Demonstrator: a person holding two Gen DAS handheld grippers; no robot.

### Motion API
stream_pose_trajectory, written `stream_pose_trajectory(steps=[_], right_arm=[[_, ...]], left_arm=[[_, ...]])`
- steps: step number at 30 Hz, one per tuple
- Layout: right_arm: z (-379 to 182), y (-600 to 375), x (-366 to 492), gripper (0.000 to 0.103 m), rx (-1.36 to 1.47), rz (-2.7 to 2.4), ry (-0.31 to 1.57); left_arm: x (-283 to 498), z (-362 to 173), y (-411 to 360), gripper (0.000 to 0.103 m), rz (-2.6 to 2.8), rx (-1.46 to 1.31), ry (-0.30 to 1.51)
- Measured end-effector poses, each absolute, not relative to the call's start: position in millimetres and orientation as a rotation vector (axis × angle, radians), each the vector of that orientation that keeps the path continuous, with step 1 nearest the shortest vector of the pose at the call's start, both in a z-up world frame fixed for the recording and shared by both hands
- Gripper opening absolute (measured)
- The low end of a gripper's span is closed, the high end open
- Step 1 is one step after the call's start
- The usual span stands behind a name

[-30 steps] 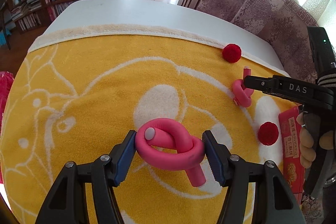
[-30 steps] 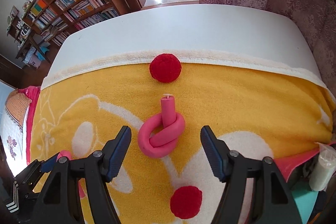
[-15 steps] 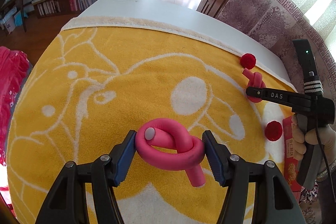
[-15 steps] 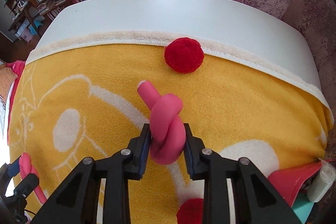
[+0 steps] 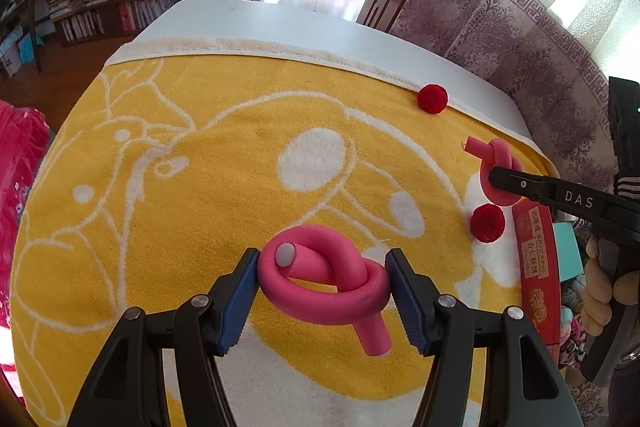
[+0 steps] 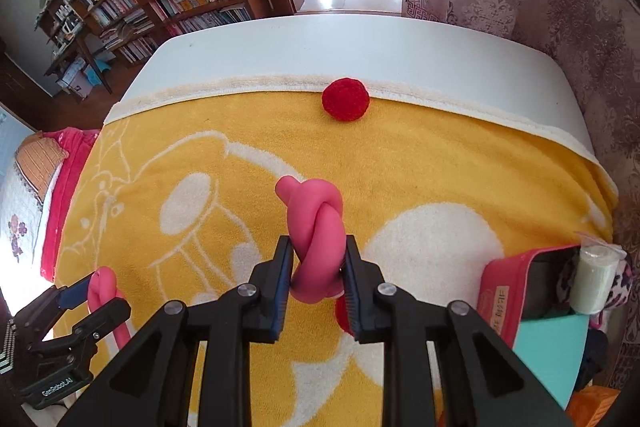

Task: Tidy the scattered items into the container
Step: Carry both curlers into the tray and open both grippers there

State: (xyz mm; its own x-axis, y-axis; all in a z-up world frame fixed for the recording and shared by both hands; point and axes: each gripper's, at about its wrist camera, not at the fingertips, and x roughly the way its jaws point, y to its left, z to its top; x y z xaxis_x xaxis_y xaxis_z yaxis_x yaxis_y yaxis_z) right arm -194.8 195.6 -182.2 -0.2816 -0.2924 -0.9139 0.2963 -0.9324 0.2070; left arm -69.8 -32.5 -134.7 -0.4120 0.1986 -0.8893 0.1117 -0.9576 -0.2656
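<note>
bright daylight, sharp, perhaps edge-warped

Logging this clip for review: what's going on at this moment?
A person is tidying a yellow towel, one hand-held gripper per hand. The left hand-held gripper is shut on a knotted pink foam roller; the right hand-held gripper is shut on a second pink knot. Two red pompoms lie loose on the towel, beside the red container at its edge.

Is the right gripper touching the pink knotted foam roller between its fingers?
Touching. In the right wrist view, both pads of the right gripper press against the sides of the pink knotted foam roller, with no gap visible on either side.
</note>
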Motion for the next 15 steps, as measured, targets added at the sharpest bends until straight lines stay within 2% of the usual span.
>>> stream_pose_trajectory(steps=[7, 15], right_arm=[[-146.5, 228.5, -162.6, 0.026, 1.520, -2.319, -0.099], [-111.2, 309.1, -129.5, 0.026, 1.471, -2.461, -0.232]], left_arm=[[-69.8, -125.4, -5.5, 0.065, 2.533, -1.644, -0.394], [-71.1, -109.9, 50.6, 0.065, 2.469, -1.582, -0.305]])
